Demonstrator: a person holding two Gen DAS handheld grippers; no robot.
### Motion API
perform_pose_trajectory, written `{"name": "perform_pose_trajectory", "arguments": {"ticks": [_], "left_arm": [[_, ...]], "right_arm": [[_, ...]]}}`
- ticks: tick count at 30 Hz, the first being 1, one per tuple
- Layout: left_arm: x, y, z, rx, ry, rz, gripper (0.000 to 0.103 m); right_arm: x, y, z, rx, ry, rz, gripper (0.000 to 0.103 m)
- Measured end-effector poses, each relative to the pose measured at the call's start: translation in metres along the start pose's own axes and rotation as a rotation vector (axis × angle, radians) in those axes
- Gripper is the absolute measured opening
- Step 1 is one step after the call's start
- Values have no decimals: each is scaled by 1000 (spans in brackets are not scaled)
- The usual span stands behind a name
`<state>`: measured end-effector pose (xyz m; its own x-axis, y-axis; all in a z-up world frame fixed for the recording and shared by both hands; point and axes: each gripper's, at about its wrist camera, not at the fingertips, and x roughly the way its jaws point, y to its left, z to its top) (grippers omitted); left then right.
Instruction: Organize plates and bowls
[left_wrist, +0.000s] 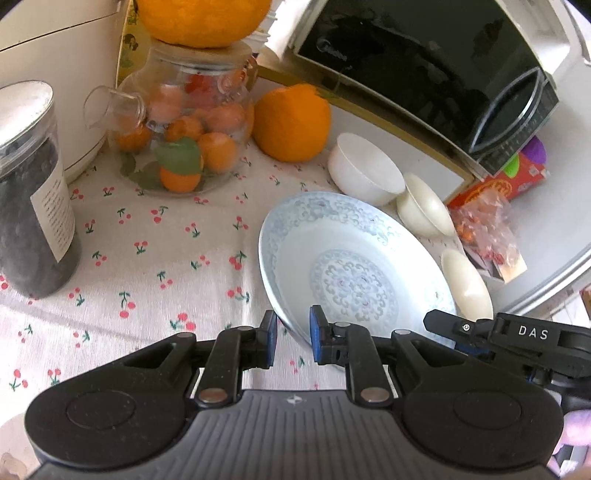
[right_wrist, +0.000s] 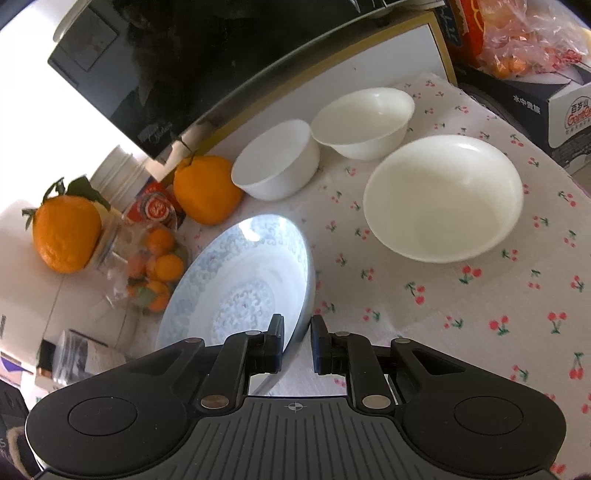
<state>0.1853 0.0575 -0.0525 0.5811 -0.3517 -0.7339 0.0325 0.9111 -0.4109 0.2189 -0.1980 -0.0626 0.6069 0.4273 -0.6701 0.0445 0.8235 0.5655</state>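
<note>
Both tools pinch the blue plate (left_wrist: 354, 266), left tool (left_wrist: 293, 338) and right tool (right_wrist: 297, 341), hiding its near rim. The glass jar (left_wrist: 184, 122) holds small oranges; the white bowls (right_wrist: 443, 195) hold nothing

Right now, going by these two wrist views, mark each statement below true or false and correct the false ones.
1. Both grippers grip the rim of the blue-patterned plate. True: left gripper, right gripper.
2. The plate lies flat on the tablecloth. False: it is tilted, lifted at the gripped edges.
3. Three white bowls stand apart, unstacked. True.
4. A large orange sits on top of the glass jar. True.
5. The plate holds food. False: it is empty.
</note>
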Motion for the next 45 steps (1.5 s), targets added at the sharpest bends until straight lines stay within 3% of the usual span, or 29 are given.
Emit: {"name": "perform_pose_trajectory", "arguments": {"ticks": [11, 26, 35, 40, 43, 45], "left_arm": [[0, -3, -17, 51, 66, 6, 17], [10, -8, -25, 119, 113, 59, 16], [10, -10, -25, 127, 117, 66, 16], [9, -12, -25, 131, 117, 70, 24], [8, -11, -25, 131, 115, 70, 34], [5, -12, -25, 136, 109, 77, 45]], "right_arm": [[-3, -7, -11, -18, 103, -64, 16], [8, 0, -20, -65, 176, -158, 15], [8, -3, -18, -43, 185, -141, 18], [6, -2, -18, -51, 186, -144, 22], [4, -3, -17, -48, 180, -147, 25], [2, -4, -16, -41, 176, -141, 37]]}}
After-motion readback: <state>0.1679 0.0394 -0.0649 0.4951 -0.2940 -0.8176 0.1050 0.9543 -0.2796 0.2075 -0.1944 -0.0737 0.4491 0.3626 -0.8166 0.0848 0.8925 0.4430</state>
